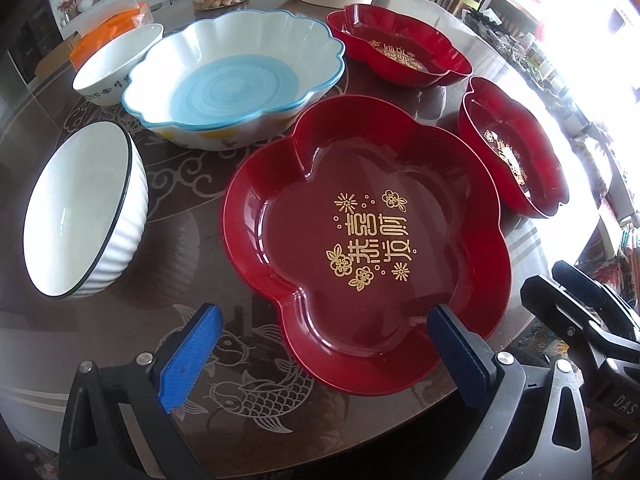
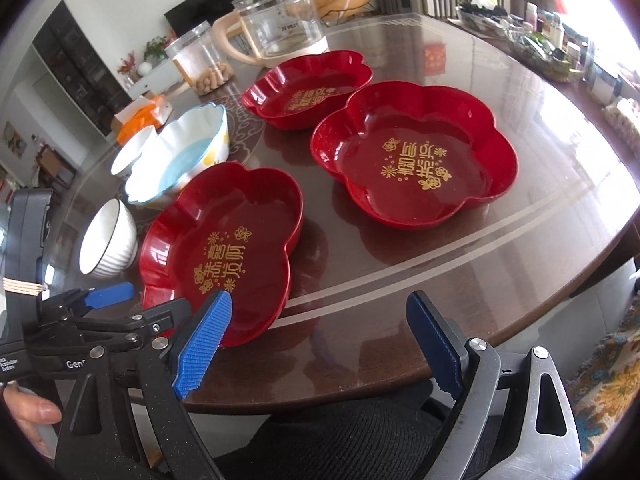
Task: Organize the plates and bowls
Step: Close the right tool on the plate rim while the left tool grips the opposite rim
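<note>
Left tool point(image 1: 320, 344) spread wide, gripping nothing, blue pads flanking near rim of glossy red flower-shaped plastic plate with gold characters point(image 1: 366, 240) at near edge of dark glass-topped round counter point(image 1: 192, 208). Right tool point(image 2: 320, 344) likewise released, empty, hovering over counter edge beside same plate point(image 2: 224, 248). Two more matching red plates further out, one to the right point(image 2: 414, 152), one behind point(image 2: 308, 90); left of near plate, ribbed white bowl with dark rim point(image 1: 84, 212), scalloped white bowl with blue centre and rim point(image 1: 236, 76), small plain white bowl point(image 1: 118, 62) behind.
</note>
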